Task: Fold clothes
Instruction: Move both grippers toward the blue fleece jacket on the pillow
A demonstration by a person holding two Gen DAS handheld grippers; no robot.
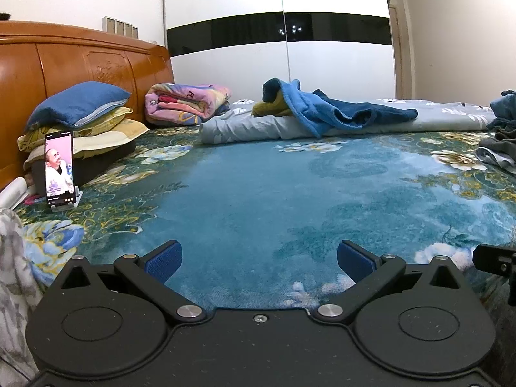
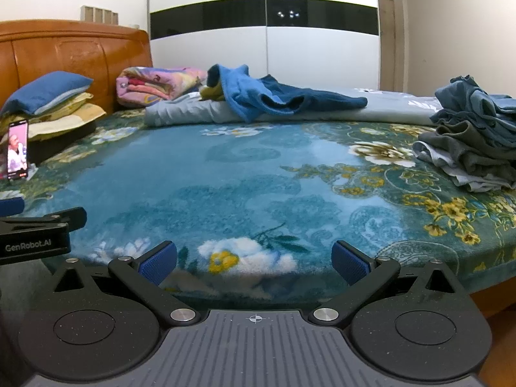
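Observation:
A pile of crumpled clothes (image 2: 474,142), blue-grey and grey with a white piece under it, lies at the right side of the bed; its edge shows in the left wrist view as the pile of clothes (image 1: 500,135). A blue towel-like garment (image 2: 264,96) is draped over a rolled grey quilt (image 2: 322,113) at the far side, also visible as the blue garment (image 1: 322,109). My left gripper (image 1: 259,261) hovers open over the near edge of the teal floral blanket (image 1: 258,187), nothing between its blue pads. My right gripper (image 2: 254,259) is open too, beside the left one, over the blanket's front edge.
A phone on a stand (image 1: 59,169) plays a video at the left, in front of stacked pillows (image 1: 80,119) and a wooden headboard (image 1: 64,64). A folded pink blanket (image 1: 187,101) lies by the headboard. A white wardrobe (image 1: 280,32) stands behind the bed. Grey patterned fabric (image 1: 16,274) hangs at the lower left.

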